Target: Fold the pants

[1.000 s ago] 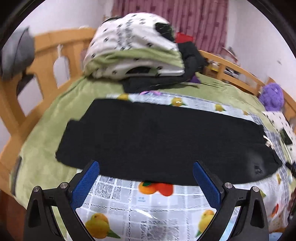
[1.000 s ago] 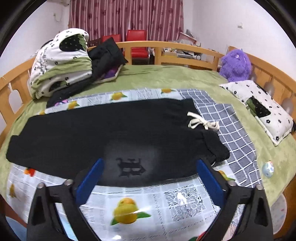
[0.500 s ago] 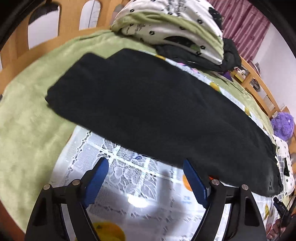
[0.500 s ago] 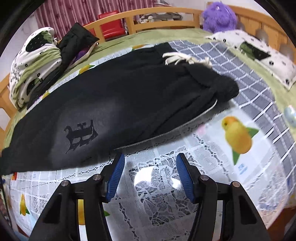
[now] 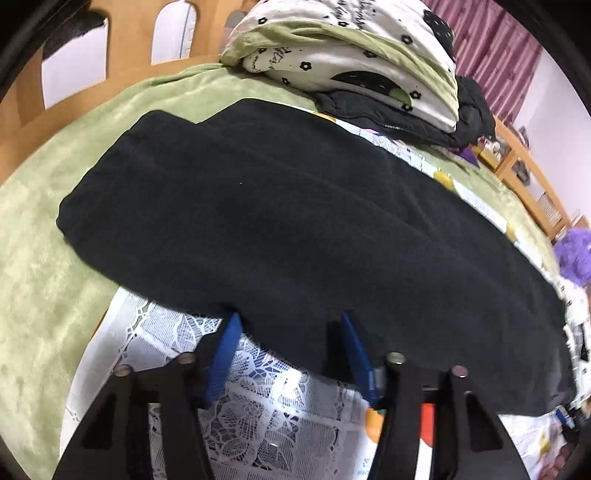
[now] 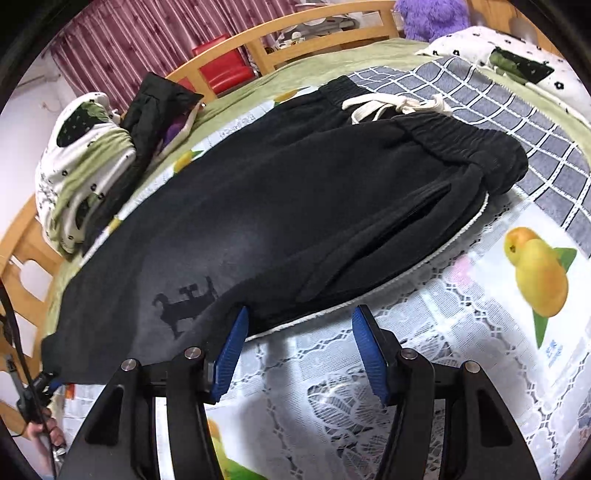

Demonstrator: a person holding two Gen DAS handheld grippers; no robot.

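Note:
Black pants (image 5: 280, 229) lie flat lengthwise on a fruit-print tablecloth, folded leg on leg. In the right wrist view the pants (image 6: 295, 206) show the elastic waistband with a white drawstring (image 6: 391, 107) at the right and a dark printed logo (image 6: 184, 302) near the front edge. My left gripper (image 5: 291, 325) is open, its blue pads at the pants' near edge, the cloth lying over the fingertips. My right gripper (image 6: 299, 321) is open, its tips at the pants' near hem, just right of the logo.
The tablecloth (image 6: 480, 332) covers a green bedspread (image 5: 33, 280) on a wooden-railed bed (image 5: 122, 48). A folded quilt (image 5: 354, 51) and a dark jacket (image 6: 147, 110) lie at the far side. A checked cloth (image 6: 480, 99), a pillow (image 6: 517, 59) and a purple plush toy (image 6: 432, 14) lie to the right.
Both grippers have dropped down and moved forward to the pants' near edge. Their jaws have narrowed from wide open to partly open.

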